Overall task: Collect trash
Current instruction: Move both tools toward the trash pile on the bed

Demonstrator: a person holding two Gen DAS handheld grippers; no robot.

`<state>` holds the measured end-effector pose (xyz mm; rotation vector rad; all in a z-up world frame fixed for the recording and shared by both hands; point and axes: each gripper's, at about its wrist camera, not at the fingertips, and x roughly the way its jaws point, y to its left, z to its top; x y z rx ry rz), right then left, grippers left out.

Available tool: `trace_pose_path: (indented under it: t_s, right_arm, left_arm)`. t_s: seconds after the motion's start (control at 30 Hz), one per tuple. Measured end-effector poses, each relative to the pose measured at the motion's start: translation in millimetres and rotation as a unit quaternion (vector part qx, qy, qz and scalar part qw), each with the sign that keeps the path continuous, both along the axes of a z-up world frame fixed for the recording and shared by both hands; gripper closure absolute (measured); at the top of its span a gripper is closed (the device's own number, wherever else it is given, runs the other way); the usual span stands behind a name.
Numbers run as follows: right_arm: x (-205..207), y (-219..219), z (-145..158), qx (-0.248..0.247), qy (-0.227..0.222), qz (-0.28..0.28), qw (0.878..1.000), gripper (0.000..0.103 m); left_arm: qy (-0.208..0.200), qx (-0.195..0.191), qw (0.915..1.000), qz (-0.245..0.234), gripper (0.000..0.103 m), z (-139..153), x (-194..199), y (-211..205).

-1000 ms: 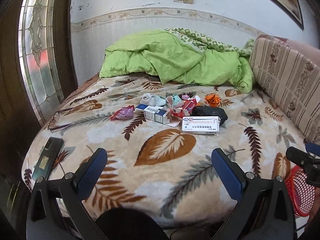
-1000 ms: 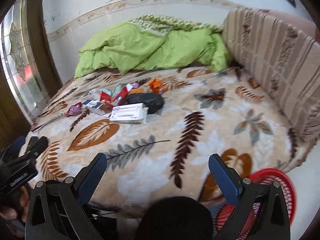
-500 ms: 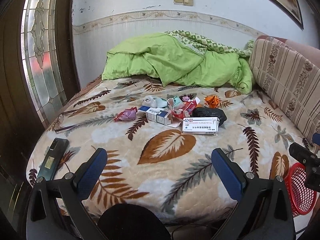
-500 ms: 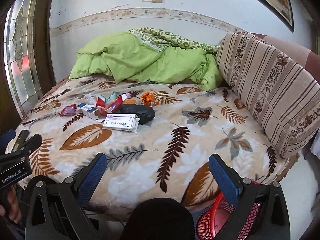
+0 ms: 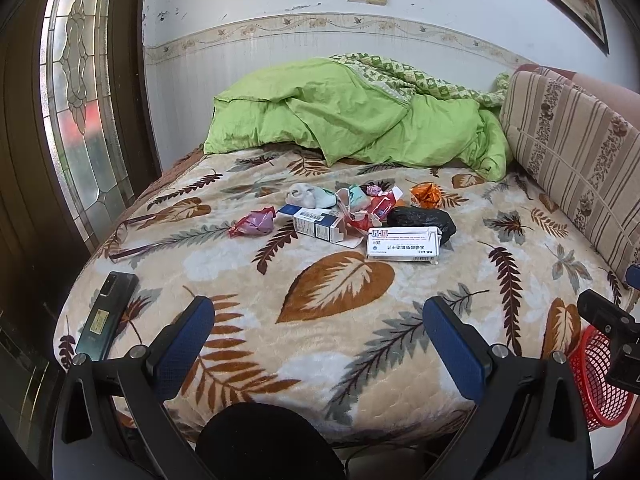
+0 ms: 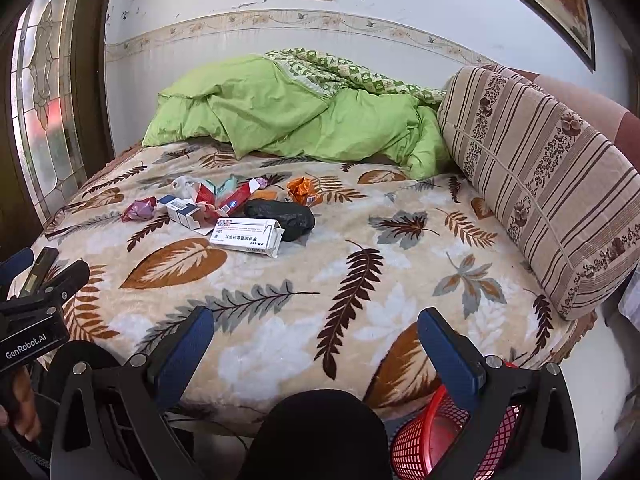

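1. left tool (image 5: 316,324) hovers over the near edge of the leaf-patterned blanket bed (image 5: 340,340), blue pads spread wide, gripping nothing.
2. right tool (image 6: 316,332) likewise released and empty.
3. trash sits mid-bed in a cluster: white medicine box (image 5: 403,244), crumpled black plastic bag (image 5: 424,220) touching it, pink wrapper (image 5: 254,222) off to the left.
4. red mesh basket (image 6: 440,440) waits on the floor beside the bed.
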<state>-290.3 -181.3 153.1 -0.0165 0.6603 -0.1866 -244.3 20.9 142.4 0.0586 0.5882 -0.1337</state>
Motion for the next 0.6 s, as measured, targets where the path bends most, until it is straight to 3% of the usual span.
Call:
trace_pose_path:
  t_s: [0.6]
  right_arm:
    - [-0.1,-1.6,-2.9,0.001,0.008,0.001,1.000,0.001]
  left_arm:
    - [0.002,-0.002,1.0000,0.001,0.000,1.6,1.2,1.9]
